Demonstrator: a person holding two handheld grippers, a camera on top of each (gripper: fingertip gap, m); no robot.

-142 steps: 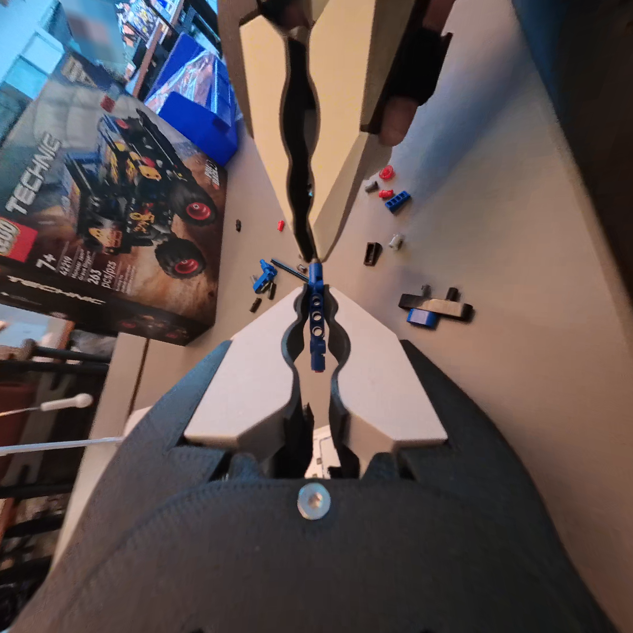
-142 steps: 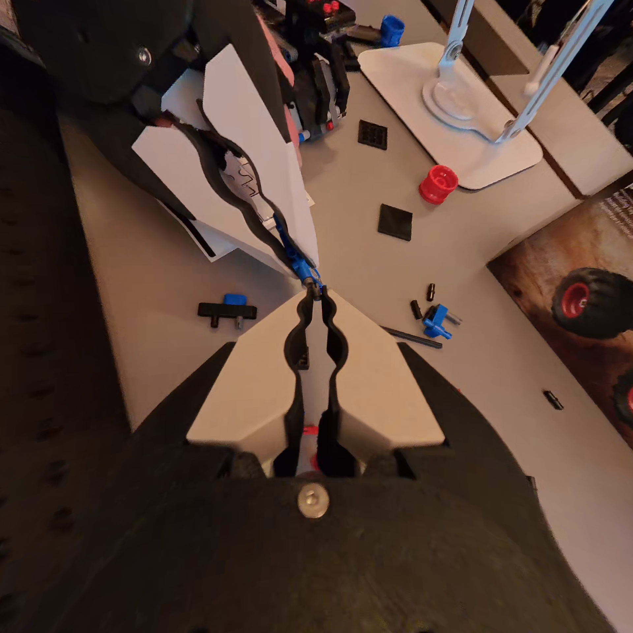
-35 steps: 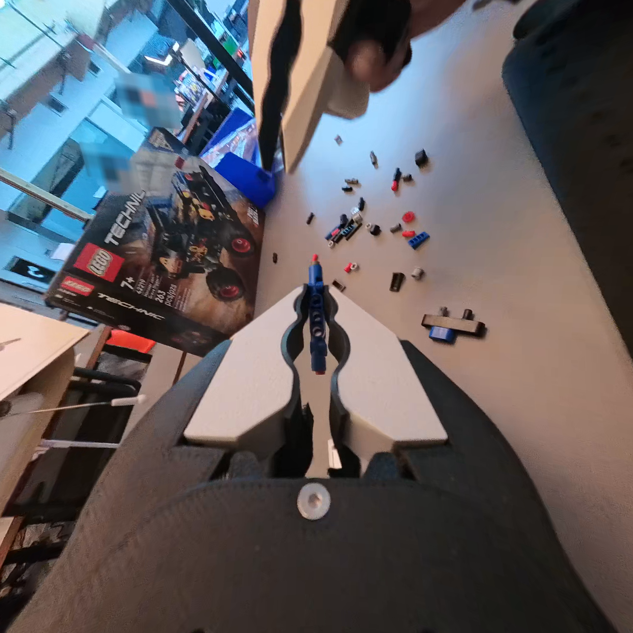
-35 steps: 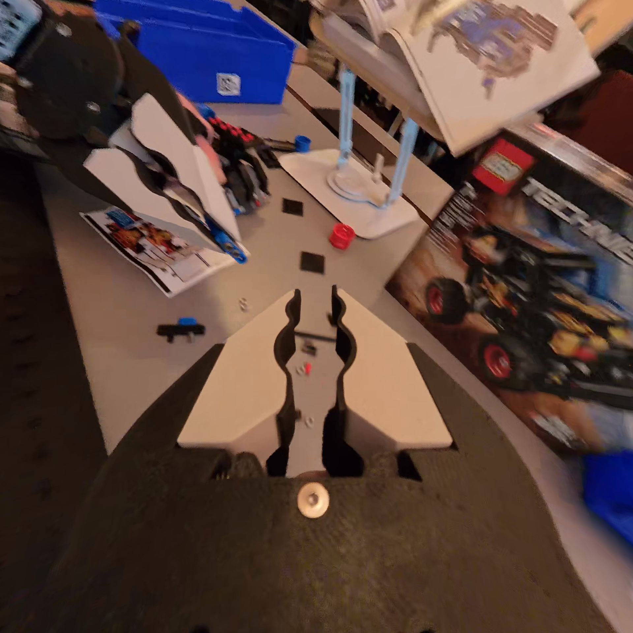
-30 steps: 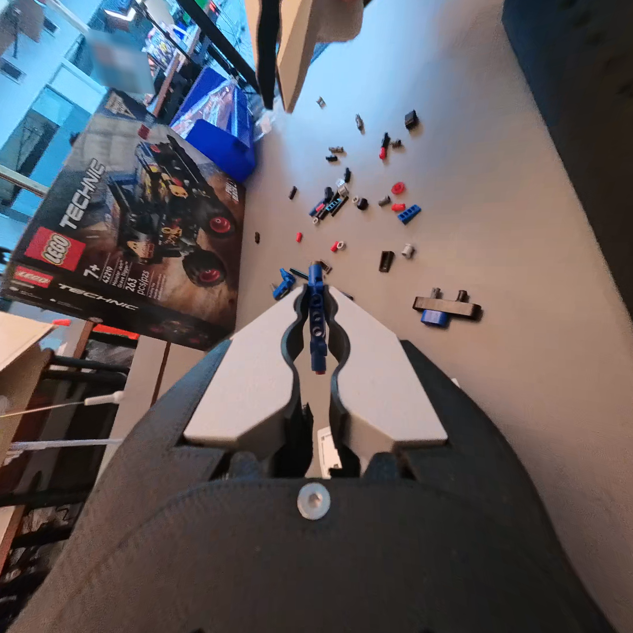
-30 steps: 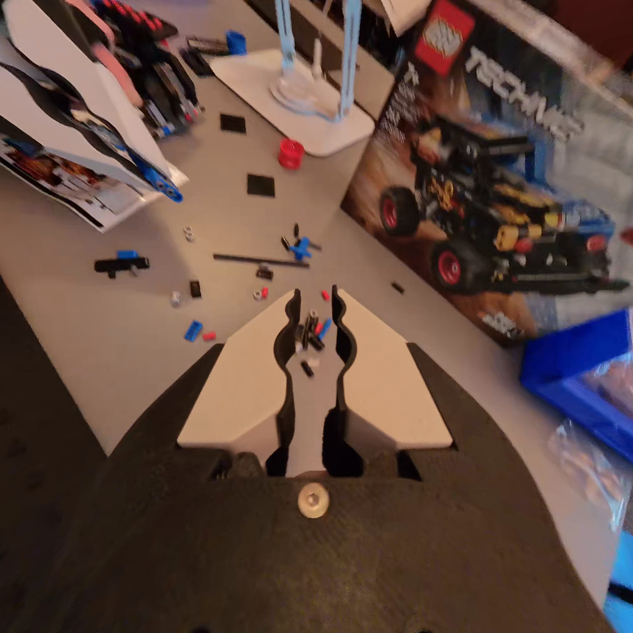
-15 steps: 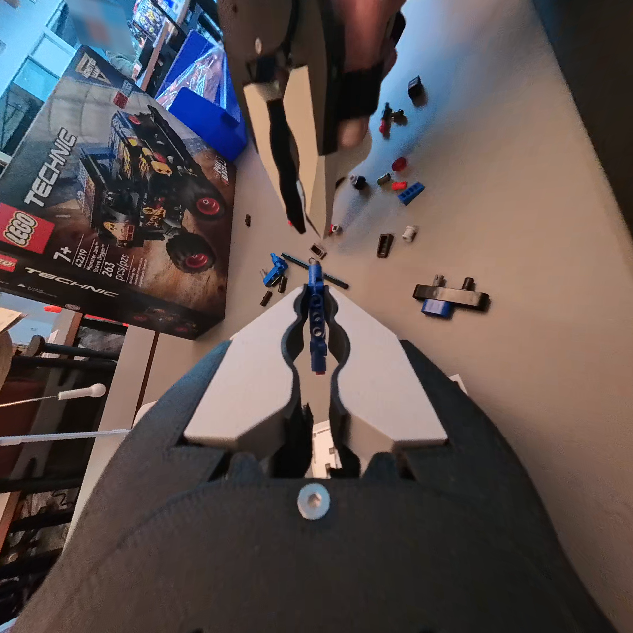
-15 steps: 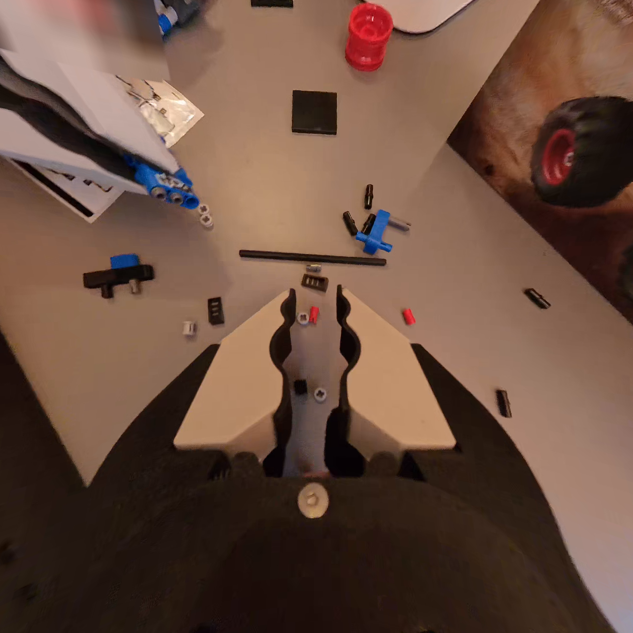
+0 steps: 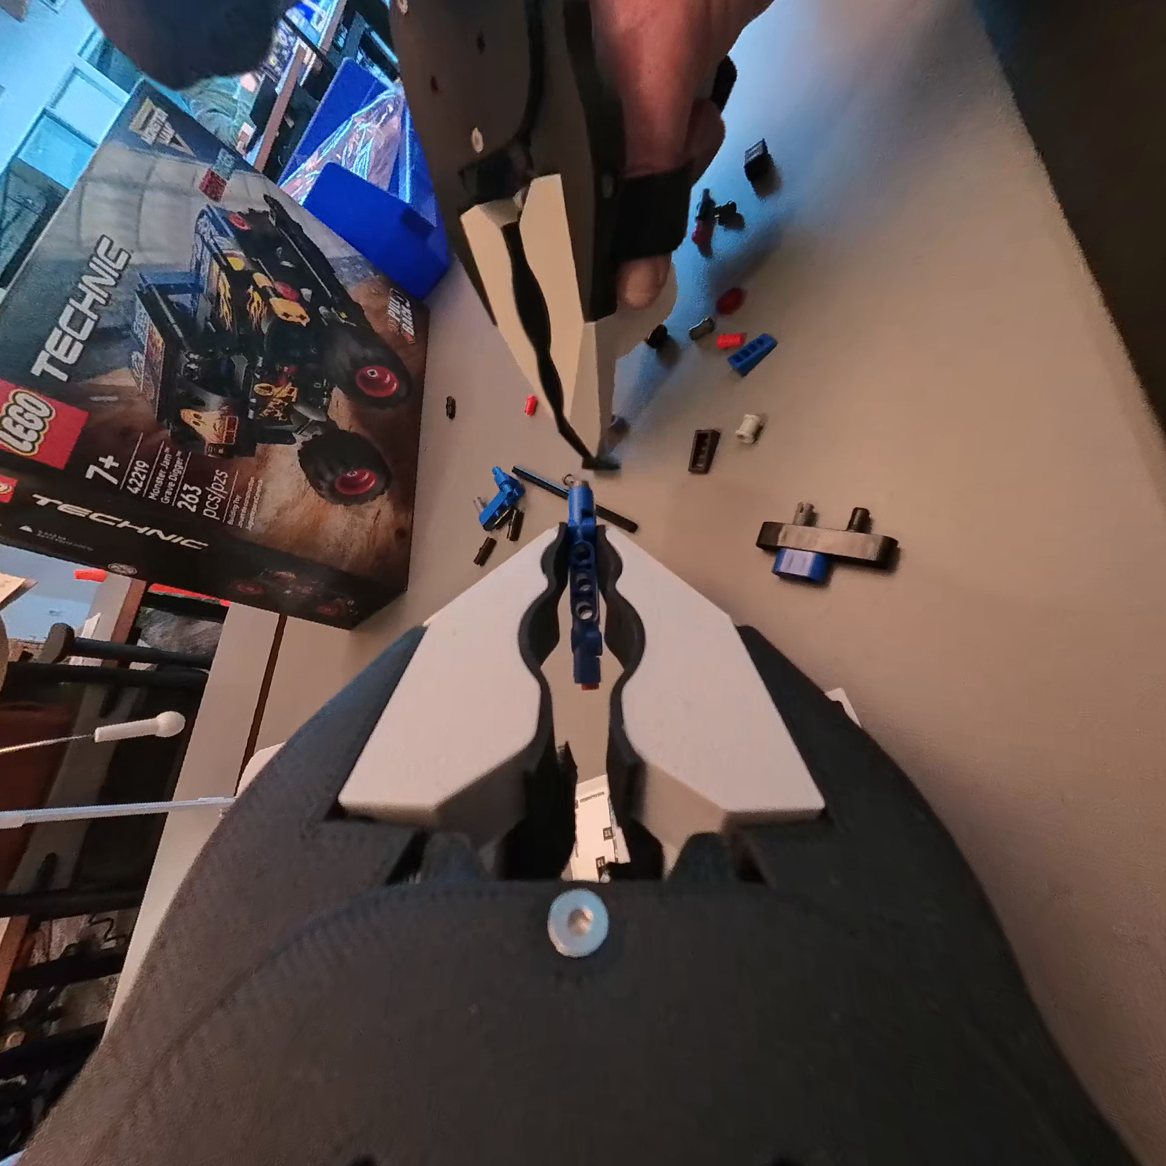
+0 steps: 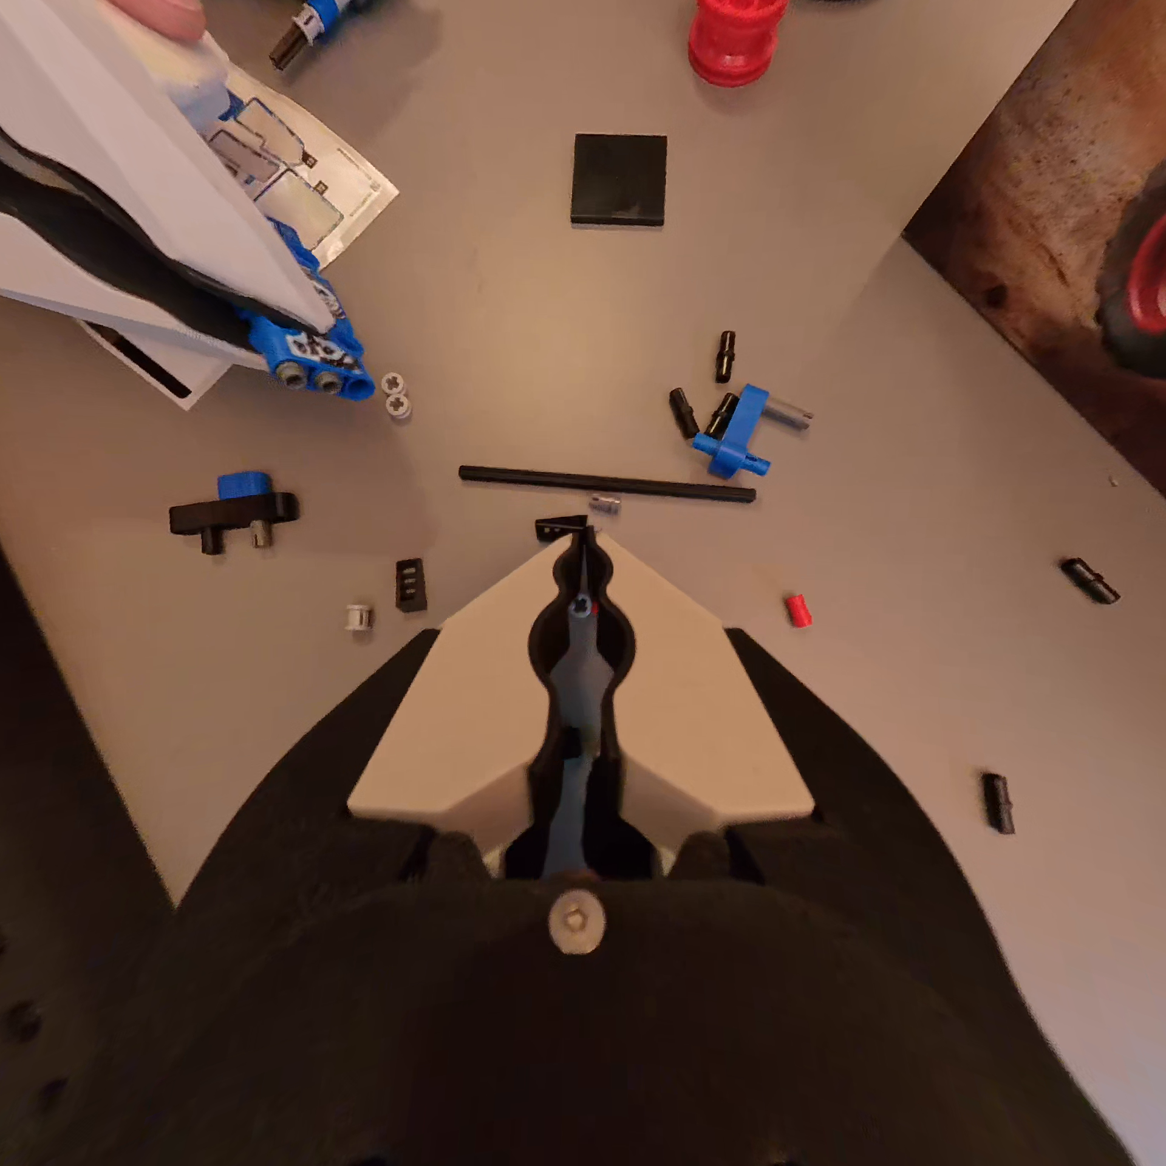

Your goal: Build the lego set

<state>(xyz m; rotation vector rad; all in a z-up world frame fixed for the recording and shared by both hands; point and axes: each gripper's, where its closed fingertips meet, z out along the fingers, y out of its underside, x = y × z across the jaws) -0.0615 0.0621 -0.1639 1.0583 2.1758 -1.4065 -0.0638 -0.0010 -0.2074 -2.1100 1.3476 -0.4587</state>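
Since half a second ago the right gripper has dropped to the table and drawn its fingers together; their tips now pinch a small black piece just on the near side of the long black axle. The left gripper has barely shifted and keeps its clamp on the blue beam, which carries grey pins at its far end.

Taking the axle as the landmark: nearest to the camera, the pinched black piece lies just short of it, with a tiny grey bush touching or nearly touching the axle beside it. Left of the axle sit a black ribbed connector and the black-and-blue sub-assembly. At the axle's right end is a blue connector with pins. Beyond the axle lie a flat black tile and, farther still, the red wheel hub.

The grip looks shallow, at the very fingertips, so the black piece could twist or spring loose when lifted. A sideways drag could also knock the bush or roll the axle away.
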